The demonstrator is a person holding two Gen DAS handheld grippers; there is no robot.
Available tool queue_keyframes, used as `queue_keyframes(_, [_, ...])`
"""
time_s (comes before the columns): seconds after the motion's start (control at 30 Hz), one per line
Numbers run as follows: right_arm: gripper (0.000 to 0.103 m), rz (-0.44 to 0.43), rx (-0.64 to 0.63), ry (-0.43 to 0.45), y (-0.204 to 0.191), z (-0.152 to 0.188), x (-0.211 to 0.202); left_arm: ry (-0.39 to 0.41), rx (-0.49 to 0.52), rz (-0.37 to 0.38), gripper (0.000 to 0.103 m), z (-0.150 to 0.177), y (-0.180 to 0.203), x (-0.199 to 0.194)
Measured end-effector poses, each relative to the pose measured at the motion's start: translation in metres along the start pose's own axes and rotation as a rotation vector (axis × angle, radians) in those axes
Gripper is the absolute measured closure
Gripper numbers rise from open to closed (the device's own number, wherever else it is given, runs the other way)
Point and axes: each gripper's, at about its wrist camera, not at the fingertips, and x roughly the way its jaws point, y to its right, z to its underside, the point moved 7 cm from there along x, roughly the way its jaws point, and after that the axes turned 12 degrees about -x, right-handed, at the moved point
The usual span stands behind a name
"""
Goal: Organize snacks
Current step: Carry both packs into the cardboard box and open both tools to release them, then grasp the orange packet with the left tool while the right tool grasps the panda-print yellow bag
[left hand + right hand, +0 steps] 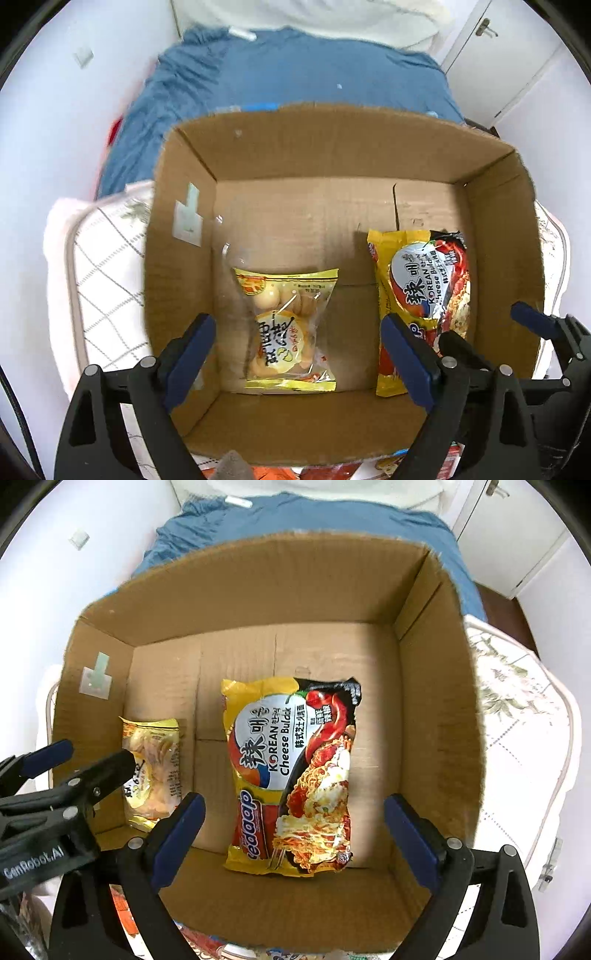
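Left gripper (299,354): its fingers are standing wide apart and gripping nothing, hanging above the biscuit packet (286,328), which is lying free on the floor of the cardboard box (332,155).
Right gripper (295,843): its fingers are also spread wide and holding nothing, hovering over the noodle packet (291,775), which is resting flat below them.
Where the snacks are lying: in the right wrist view the noodle packet is sitting near the box's middle, and the biscuit packet is lying at about 9 o'clock from it, apart from it and close to the left wall.
Progress: two snacks are already sitting in the box, so that much is looking done (judging by how they lie). More packets are showing at 6 o'clock, just outside the near wall, blurred and partly hidden; those are probably still waiting.
Surroundings: the box is resting on a bed with a patterned quilt (517,709), a blue blanket (295,70) lying at 12 o'clock beyond it.
In the way: the tall near wall of the box is standing between the fingers and the remaining packets.
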Motion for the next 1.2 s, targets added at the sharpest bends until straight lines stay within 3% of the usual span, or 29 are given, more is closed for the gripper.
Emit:
queue_keyframes(0.47, [0.003,0.058,0.006,0.145,-0.017,0.045,-0.054,0.168,-0.007,0.032,0.012,0.028,-0.009,-0.064])
queue_keyframes(0.77, [0.003,0.010,0.043,0.190,-0.038,0.090,-0.089,0.228,-0.020,0.053,0.012,0.070,-0.025,-0.105])
queue_keyframes(1.0, [0.003,-0.071,0.127,0.111,-0.038,0.151,-0.068,0.184,-0.062,0.030,0.012,0.120,-0.052,-0.092])
queue_keyframes(1.2, [0.003,-0.108,0.178,-0.021,-0.025,0.193,-0.015,0.052,-0.135,-0.009,0.012,0.166,-0.081,-0.045])
